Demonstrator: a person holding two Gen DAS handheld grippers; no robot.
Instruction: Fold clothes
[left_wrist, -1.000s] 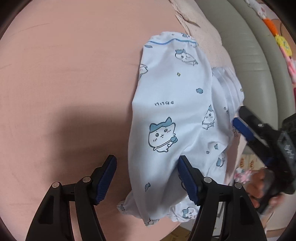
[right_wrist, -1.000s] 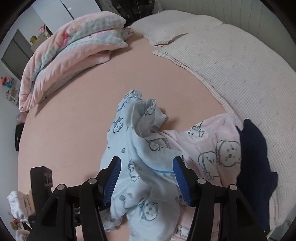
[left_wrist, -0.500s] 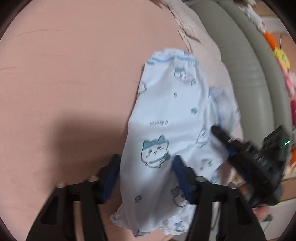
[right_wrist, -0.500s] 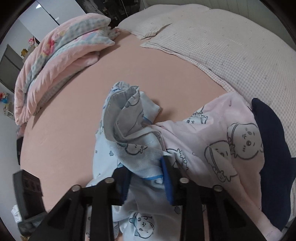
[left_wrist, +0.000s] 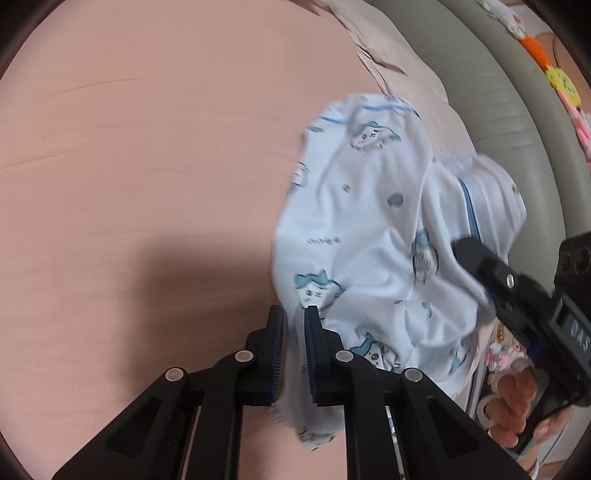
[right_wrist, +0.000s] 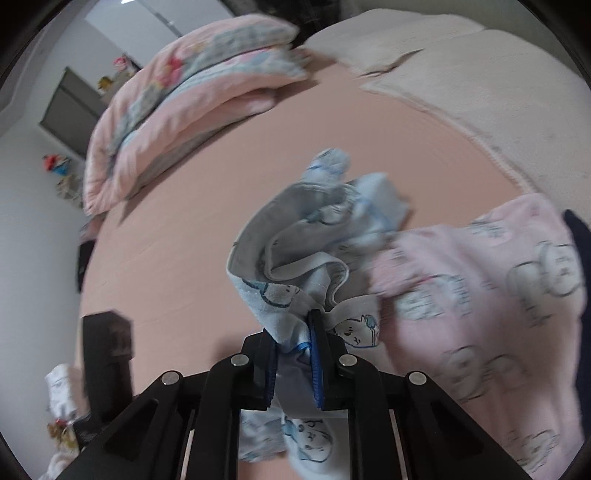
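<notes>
A light blue garment (left_wrist: 362, 221) printed with cartoon cats lies bunched on the pink bedsheet (left_wrist: 147, 147). My left gripper (left_wrist: 293, 314) is shut on its near edge, and cloth hangs down between the pads. My right gripper (right_wrist: 295, 321) pinches a blue-trimmed fold of the same garment (right_wrist: 295, 251); its jaws are closing with the cloth pressed between the pads. In the left wrist view that right gripper (left_wrist: 467, 249) reaches in from the right, held by a person's hand (left_wrist: 517, 402), its tips buried in the fabric.
A pink printed garment (right_wrist: 480, 288) lies right of the blue one, with a dark navy piece (right_wrist: 580, 236) at the far right. A folded quilt (right_wrist: 192, 85) and a beige blanket (right_wrist: 480, 92) sit farther back. A grey padded headboard (left_wrist: 498, 110) borders the bed.
Both grippers went from wide open over the blue garment to closed on it. The right gripper's fold has lifted and bunched up, and the cloth near the left gripper has been drawn up.
</notes>
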